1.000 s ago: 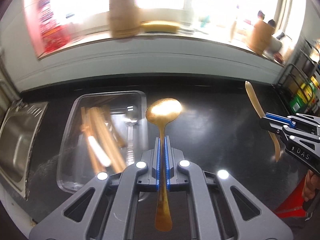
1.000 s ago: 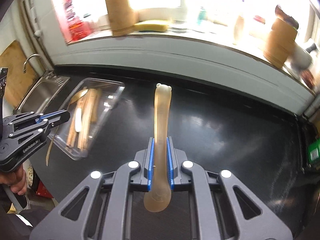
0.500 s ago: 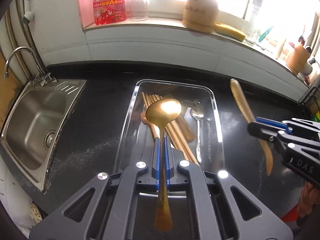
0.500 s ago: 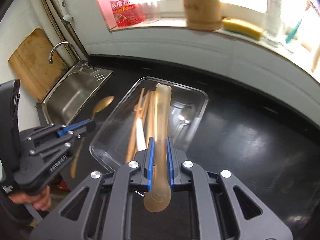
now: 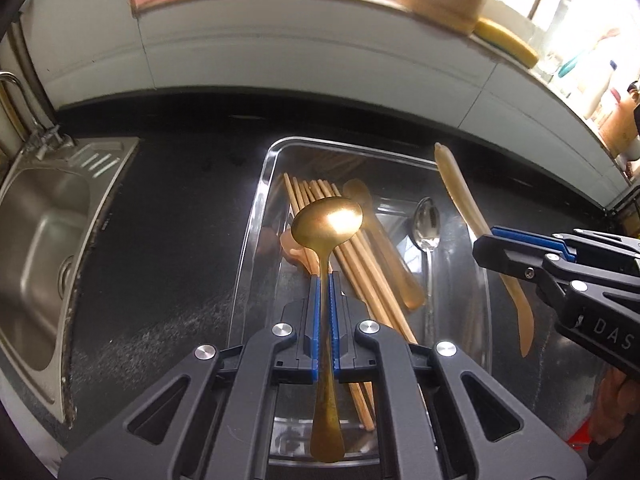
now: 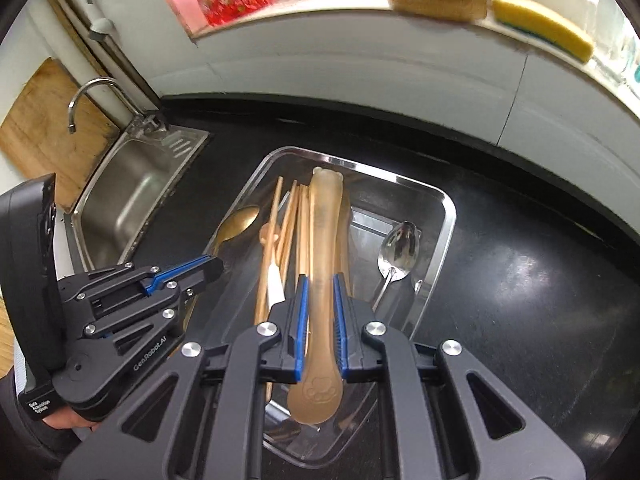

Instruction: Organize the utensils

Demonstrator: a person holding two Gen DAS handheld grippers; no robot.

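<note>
gold spoon (image 5: 326, 222), clear tray (image 5: 256, 216), black counter (image 5: 168, 216)

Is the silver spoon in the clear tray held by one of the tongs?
No. The silver spoon lies free in the clear tray; the right tongs grip a tan silicone spoon.

A tray (image 5: 256, 216) is sitting on the counter (image 5: 168, 216), with a sink (image 5: 40, 232) lying to its left. Chopsticks (image 5: 360, 264) are lying in its left half, a spoon (image 5: 427, 224) in its right. A sponge (image 6: 540, 24) is resting on the far sill (image 6: 520, 46).
</note>
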